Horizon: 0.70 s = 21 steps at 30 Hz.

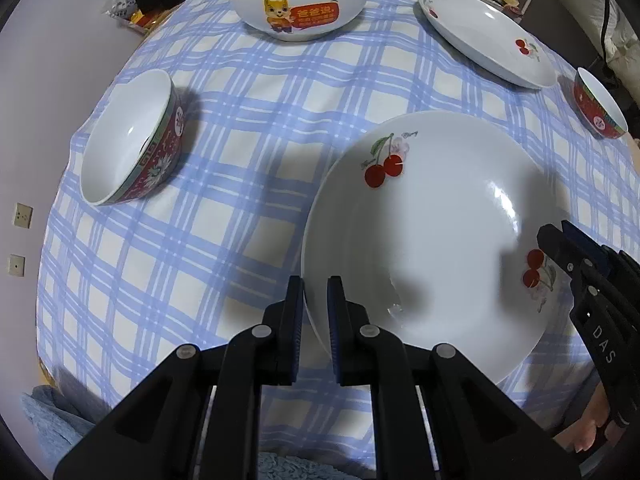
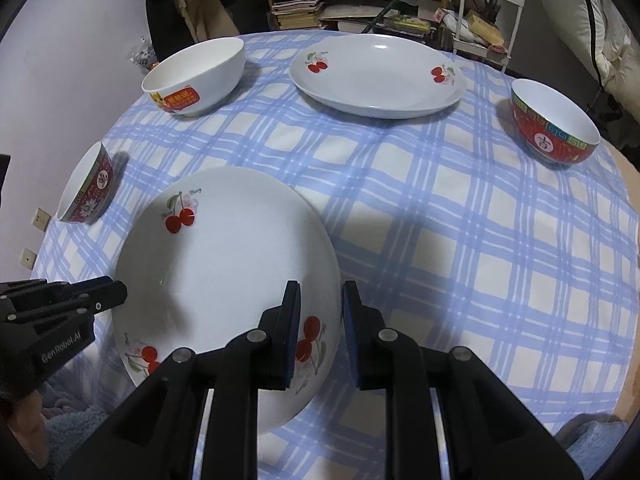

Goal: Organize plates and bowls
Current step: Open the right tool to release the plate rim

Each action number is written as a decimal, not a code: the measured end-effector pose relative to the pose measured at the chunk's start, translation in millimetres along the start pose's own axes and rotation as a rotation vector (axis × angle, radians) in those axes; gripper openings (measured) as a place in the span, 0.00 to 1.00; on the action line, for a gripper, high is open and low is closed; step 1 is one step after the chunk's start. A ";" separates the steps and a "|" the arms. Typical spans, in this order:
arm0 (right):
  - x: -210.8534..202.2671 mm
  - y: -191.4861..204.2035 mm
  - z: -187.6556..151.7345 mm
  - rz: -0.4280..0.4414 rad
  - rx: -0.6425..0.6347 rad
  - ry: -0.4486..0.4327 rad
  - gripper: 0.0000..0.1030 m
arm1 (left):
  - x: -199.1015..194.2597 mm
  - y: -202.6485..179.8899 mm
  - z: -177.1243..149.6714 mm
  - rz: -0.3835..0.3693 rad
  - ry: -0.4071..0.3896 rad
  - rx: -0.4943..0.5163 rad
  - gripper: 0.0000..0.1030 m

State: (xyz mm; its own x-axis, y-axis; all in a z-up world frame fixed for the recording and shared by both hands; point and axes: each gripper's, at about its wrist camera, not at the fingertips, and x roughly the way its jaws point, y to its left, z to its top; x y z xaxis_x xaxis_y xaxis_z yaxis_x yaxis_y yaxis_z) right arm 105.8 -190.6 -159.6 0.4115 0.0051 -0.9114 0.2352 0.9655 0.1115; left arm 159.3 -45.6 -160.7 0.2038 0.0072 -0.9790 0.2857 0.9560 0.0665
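A white cherry plate [image 1: 432, 240] [image 2: 228, 264] hangs just above the blue checked tablecloth [image 1: 224, 208] [image 2: 480, 264], casting a shadow on it. My left gripper [image 1: 316, 300] [image 2: 116, 292] is shut on its left rim. On the opposite rim my right gripper [image 2: 320, 304] [image 1: 554, 238] is also shut, one finger inside and one outside. A second cherry plate [image 1: 480, 36] [image 2: 376, 76] lies at the far side. Left of that plate stands a white cartoon bowl [image 1: 298, 0] [image 2: 200, 76]. One red patterned bowl [image 1: 128, 140] [image 2: 86, 188] stands at the left edge and another [image 1: 598, 104] [image 2: 556, 124] at the right.
Behind the table are a shelf of books [image 2: 300, 8] and a white rack [image 2: 492, 12]. A pale wall with sockets [image 1: 22, 216] runs along the left. A blue fluffy fabric [image 1: 56, 420] lies at the table's near edge.
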 end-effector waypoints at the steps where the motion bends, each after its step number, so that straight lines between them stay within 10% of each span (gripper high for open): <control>1: 0.3 0.1 -0.5 -0.002 -0.001 0.001 0.23 | -1.0 -2.6 -1.3 0.001 0.000 -0.001 0.11; 14: -8.0 -5.0 -3.2 -0.009 0.023 -0.012 0.24 | -18.9 2.5 -7.3 -0.030 -0.035 -0.032 0.14; 21: -18.4 -16.6 2.3 -0.038 0.048 -0.035 0.44 | -30.3 -7.8 1.3 -0.011 -0.070 0.008 0.15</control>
State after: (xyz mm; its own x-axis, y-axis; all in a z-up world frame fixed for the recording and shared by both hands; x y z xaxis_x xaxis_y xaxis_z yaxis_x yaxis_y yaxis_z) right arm 96.3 -207.3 -143.8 0.4316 -0.0412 -0.9011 0.2931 0.9512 0.0969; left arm 152.1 -53.6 -131.3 0.2651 -0.0238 -0.9639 0.2959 0.9535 0.0578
